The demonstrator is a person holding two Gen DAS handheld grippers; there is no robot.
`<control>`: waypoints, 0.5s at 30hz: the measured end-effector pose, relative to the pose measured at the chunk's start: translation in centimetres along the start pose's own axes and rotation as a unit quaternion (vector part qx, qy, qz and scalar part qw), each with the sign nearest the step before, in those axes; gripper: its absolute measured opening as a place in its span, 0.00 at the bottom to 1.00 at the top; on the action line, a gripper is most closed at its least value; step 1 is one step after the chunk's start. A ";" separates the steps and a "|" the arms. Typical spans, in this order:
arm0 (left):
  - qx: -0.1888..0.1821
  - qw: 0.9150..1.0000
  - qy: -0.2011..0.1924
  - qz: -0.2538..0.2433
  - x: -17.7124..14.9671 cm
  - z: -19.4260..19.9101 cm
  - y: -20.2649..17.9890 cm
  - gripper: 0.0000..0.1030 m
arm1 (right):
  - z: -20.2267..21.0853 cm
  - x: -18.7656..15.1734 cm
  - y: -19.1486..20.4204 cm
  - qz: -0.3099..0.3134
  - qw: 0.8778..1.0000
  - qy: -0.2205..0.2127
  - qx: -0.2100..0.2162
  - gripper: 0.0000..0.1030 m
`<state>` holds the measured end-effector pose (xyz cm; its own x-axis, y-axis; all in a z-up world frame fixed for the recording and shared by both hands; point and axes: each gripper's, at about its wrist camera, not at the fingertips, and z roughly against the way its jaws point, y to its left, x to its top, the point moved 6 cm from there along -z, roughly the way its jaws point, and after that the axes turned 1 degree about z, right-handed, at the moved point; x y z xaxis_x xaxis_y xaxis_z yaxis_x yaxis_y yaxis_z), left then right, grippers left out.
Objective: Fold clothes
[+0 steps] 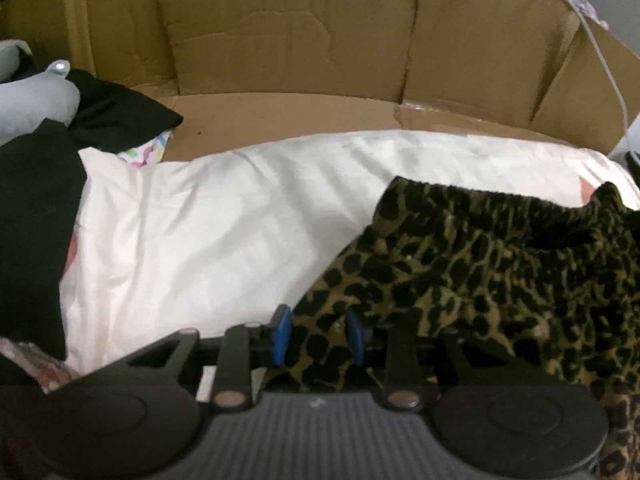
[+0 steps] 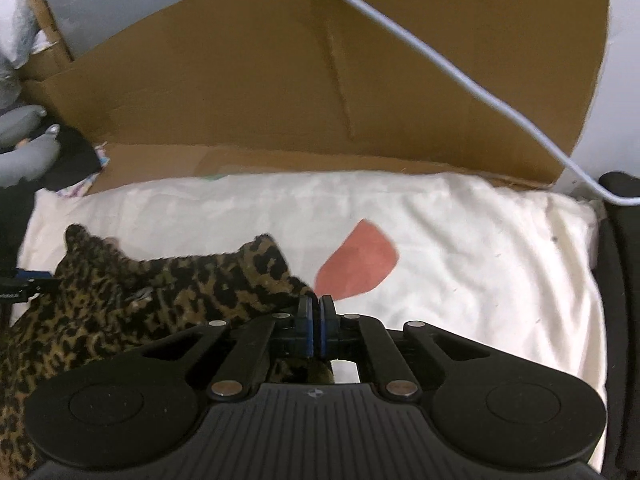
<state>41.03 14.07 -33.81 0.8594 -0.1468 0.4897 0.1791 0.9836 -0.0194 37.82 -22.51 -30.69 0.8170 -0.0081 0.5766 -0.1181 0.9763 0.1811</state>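
Note:
A leopard-print garment [image 1: 480,264] lies bunched on a white pillow [image 1: 208,232]. In the left wrist view its lower corner fills the gap between the blue pads [image 1: 282,336] of my left gripper [image 1: 319,336], which grips a thick fold of it. In the right wrist view the same garment [image 2: 160,292] spreads to the left. Its right edge runs into my right gripper [image 2: 316,332], whose pads are pressed together on that thin edge, with cloth showing beneath the fingers. A pink patch [image 2: 356,264] on the pillow shows just beyond this gripper.
Brown cardboard walls [image 1: 288,40] stand behind the pillow. Black clothing [image 1: 36,216] and a grey soft thing [image 1: 36,96] are piled at the left. A white cable [image 2: 460,76] crosses the cardboard at the right. A dark chair edge [image 2: 620,280] borders the pillow's right side.

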 end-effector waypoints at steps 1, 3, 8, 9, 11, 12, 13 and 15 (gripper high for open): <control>0.002 1.000 -0.001 0.003 0.1 -0.1 0.1 0.32 | 0.0 0.1 -0.3 -0.002 1.000 -0.004 -0.007 0.00; 0.005 1.000 -0.005 0.009 0.5 -0.1 0.2 0.32 | -0.3 0.1 -1.0 -0.009 1.000 -0.003 -0.013 0.00; -0.022 0.999 -0.032 0.025 1.9 1.3 0.2 0.32 | 0.0 0.3 -2.0 -0.046 0.998 -0.010 0.034 0.18; -0.030 0.999 -0.034 0.022 2.2 1.4 -0.1 0.33 | 0.1 0.3 -1.9 -0.046 0.998 -0.012 0.044 0.32; -0.041 0.998 -0.036 0.012 2.5 1.4 -0.6 0.38 | 0.4 0.2 -1.6 -0.042 0.997 -0.016 0.065 0.63; -0.043 0.998 -0.036 0.005 2.7 1.3 -0.9 0.43 | 0.4 0.2 -1.4 -0.039 0.996 -0.014 0.073 0.63; -0.046 0.998 -0.037 -0.003 2.9 1.2 -1.2 0.45 | 0.4 0.1 -1.1 -0.036 0.996 -0.012 0.082 0.63; -0.051 0.998 -0.035 -0.007 3.1 0.8 -1.7 0.49 | -0.2 -0.2 -0.5 -0.027 0.995 0.006 0.095 0.63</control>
<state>42.97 12.06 -31.53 0.8218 -0.1500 0.5497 0.2428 0.9650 -0.0996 37.87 -22.93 -31.05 0.8320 -0.0562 0.5519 -0.1771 0.9159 0.3603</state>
